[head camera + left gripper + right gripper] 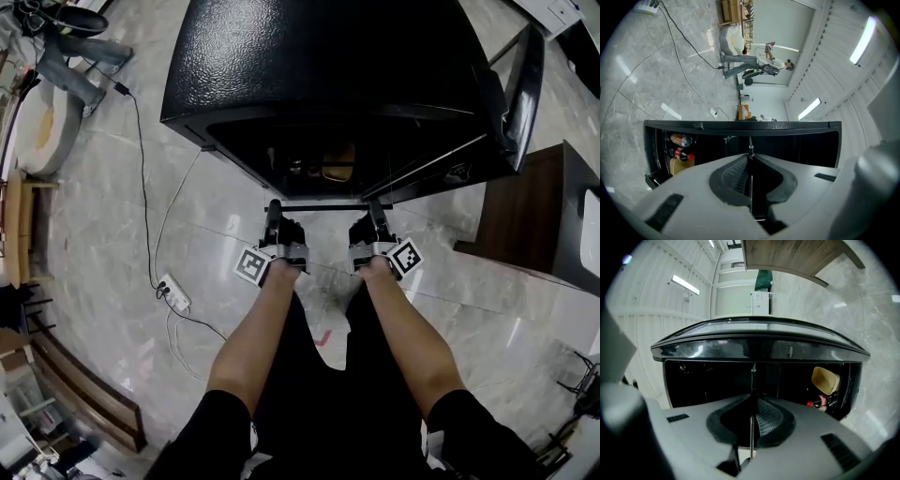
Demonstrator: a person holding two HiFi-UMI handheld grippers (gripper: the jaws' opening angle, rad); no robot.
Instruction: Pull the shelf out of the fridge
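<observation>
Left gripper (274, 208) and right gripper (375, 208) both clench the shelf (323, 206) by its front edge, just outside the fridge (328, 66) at 12 o'clock; I'd draw both evenly toward 6 o'clock, keeping it level.

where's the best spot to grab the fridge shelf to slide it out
Grip the shelf by its front edge, coming in level from the fridge's open front. It is a thin flat panel lying level, so jaws can close above and below the edge, and one gripper near each end should keep it square. The left gripper and right gripper are shut on it that way.
</observation>
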